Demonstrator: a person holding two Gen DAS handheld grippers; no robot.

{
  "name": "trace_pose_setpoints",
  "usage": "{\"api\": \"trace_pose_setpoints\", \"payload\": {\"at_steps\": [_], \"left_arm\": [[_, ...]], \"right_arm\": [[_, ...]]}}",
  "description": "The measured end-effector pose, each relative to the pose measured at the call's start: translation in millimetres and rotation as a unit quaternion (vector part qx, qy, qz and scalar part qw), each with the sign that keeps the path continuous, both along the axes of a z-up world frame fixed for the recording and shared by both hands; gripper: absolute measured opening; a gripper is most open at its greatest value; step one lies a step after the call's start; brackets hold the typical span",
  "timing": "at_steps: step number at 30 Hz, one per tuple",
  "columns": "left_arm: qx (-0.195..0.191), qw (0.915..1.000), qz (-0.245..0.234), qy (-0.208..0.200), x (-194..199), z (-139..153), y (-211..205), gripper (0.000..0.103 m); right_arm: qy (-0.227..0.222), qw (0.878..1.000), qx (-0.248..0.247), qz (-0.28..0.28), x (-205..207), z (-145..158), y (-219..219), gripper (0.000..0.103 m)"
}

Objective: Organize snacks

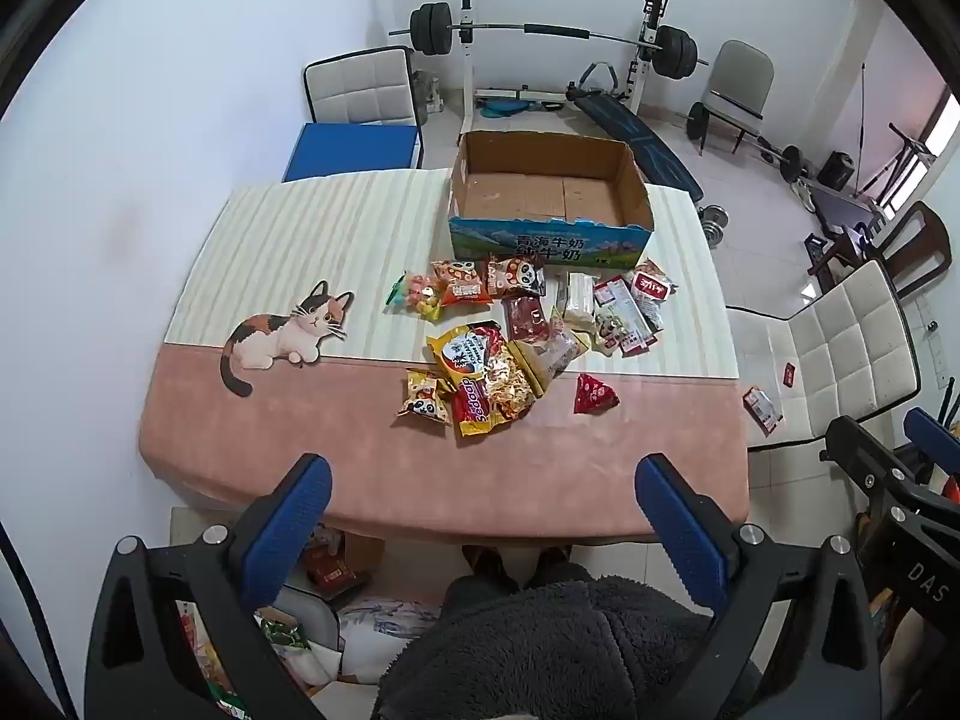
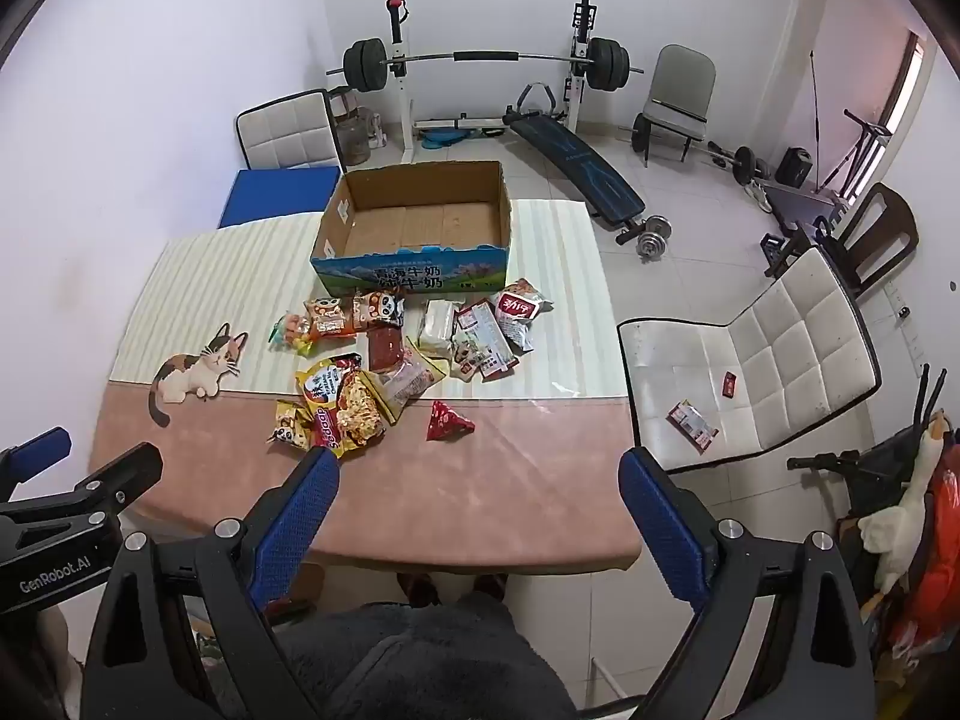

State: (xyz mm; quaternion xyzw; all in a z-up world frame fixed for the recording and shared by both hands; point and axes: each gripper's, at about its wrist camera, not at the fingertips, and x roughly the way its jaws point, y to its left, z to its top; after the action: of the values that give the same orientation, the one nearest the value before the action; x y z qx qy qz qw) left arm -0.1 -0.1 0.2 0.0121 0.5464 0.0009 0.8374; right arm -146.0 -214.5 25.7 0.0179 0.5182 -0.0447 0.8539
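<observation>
Several snack packets lie in a pile point(image 1: 516, 330) point(image 2: 396, 360) mid-table, among them a yellow Sedaap noodle pack point(image 1: 486, 378) point(image 2: 342, 405) and a red triangular packet point(image 1: 594, 394) point(image 2: 447, 421). An empty open cardboard box point(image 1: 546, 192) point(image 2: 414, 222) stands behind the pile. My left gripper point(image 1: 483, 474) is open and empty, held above the table's near edge. My right gripper point(image 2: 480, 468) is open and empty, also above the near edge, right of the left one.
The table point(image 1: 420, 480) point(image 2: 510, 510) has a pink and striped cloth with a cat picture point(image 1: 282, 330) point(image 2: 198, 369). A white chair point(image 2: 750, 372) at the right holds two small packets point(image 2: 693, 425). Another chair and gym gear stand behind. Bags lie on the floor under the near edge.
</observation>
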Motion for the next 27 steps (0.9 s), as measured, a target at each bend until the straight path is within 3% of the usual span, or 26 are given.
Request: {"api": "trace_pose_setpoints", "payload": {"at_steps": [23,27], "left_arm": [[-0.001,1.0000,-0.002,-0.005,4,11,-6,0.103],[-0.001,1.0000,-0.002,-0.006,5,12,-7,0.103]], "right_arm": [[-0.004,1.000,0.003,0.002,-3,-7,5,0.097],[-0.006,1.000,0.005,0.003,-1,3,5,0.097]]}}
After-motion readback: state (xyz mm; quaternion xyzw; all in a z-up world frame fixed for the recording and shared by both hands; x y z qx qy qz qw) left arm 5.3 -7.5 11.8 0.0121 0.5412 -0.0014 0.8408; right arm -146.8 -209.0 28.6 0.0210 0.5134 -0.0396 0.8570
